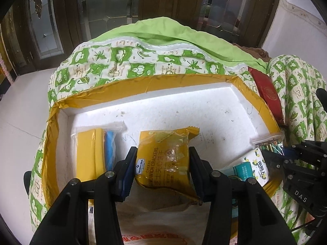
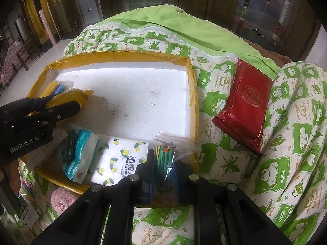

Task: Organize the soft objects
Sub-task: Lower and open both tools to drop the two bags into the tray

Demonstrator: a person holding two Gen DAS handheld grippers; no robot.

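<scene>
Left gripper (image 1: 162, 171) clamps the cracker packet (image 1: 165, 159) over the foam tray (image 1: 163, 77), probably to lay it beside the yellow pack (image 1: 90, 155), while right gripper (image 2: 163, 163) pinches the stick bag (image 2: 165, 151).

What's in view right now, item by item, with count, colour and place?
Foam tray: one, white with yellow taped rim, on the quilt.
Cracker packet: one, yellow, over the tray, between the left gripper's fingers.
Yellow and blue pack: one, in clear wrap, in the tray's left part.
Tissue packs: two, teal and white with lemon print, at the tray's near edge, side by side.
Bag of sticks: one, clear with mostly green sticks, at the tray's near right corner, in the right gripper.
Red packet: one, on the quilt right of the tray.
Quilt: one, green and white print.
Left gripper: black, shut on the cracker packet.
Right gripper: black, shut on the bag.
</scene>
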